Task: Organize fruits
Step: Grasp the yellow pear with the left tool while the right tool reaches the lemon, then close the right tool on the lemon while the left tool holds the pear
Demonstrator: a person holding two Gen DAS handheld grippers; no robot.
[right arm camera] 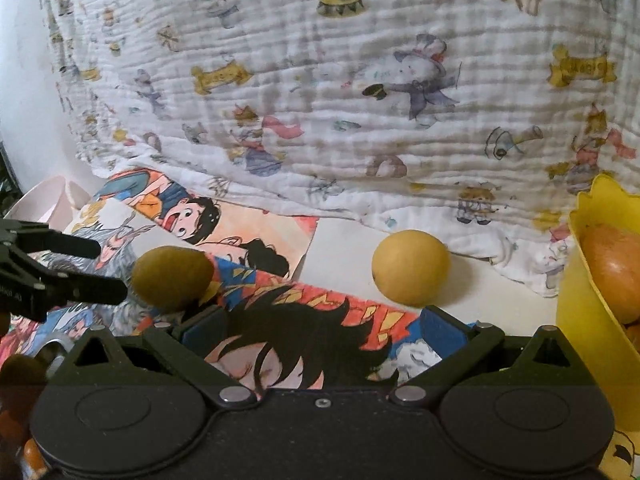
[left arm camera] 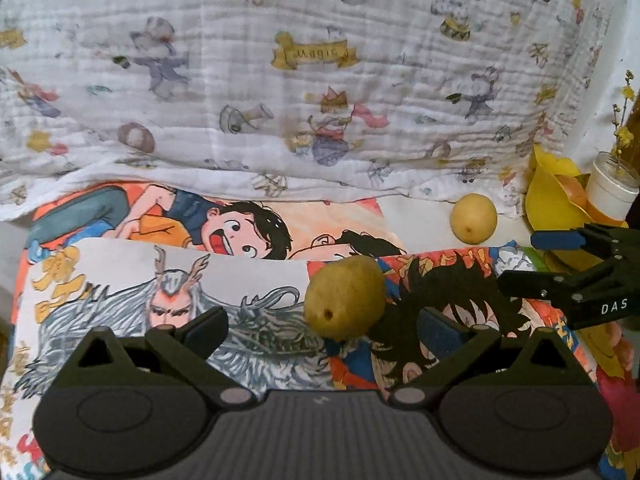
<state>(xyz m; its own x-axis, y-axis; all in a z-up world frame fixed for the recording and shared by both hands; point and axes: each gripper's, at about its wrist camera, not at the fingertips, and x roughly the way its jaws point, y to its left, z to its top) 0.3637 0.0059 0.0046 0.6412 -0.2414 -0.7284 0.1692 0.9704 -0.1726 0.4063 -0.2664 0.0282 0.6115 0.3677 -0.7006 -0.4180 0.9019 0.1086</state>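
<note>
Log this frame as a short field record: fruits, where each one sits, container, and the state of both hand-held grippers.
loose fruit 1: greenish pear on the cartoon posters
loose fruit 2: yellow pear on bare white table, near the printed cloth
container: yellow bowl, already holding an orange-red fruit
left hand-held gripper: open, empty, pear just ahead
right hand-held gripper: open, empty

Yellow bowl [right arm camera: 592,280] cut off at right edge (orange fruit [right arm camera: 612,272] inside half-hidden)
</note>
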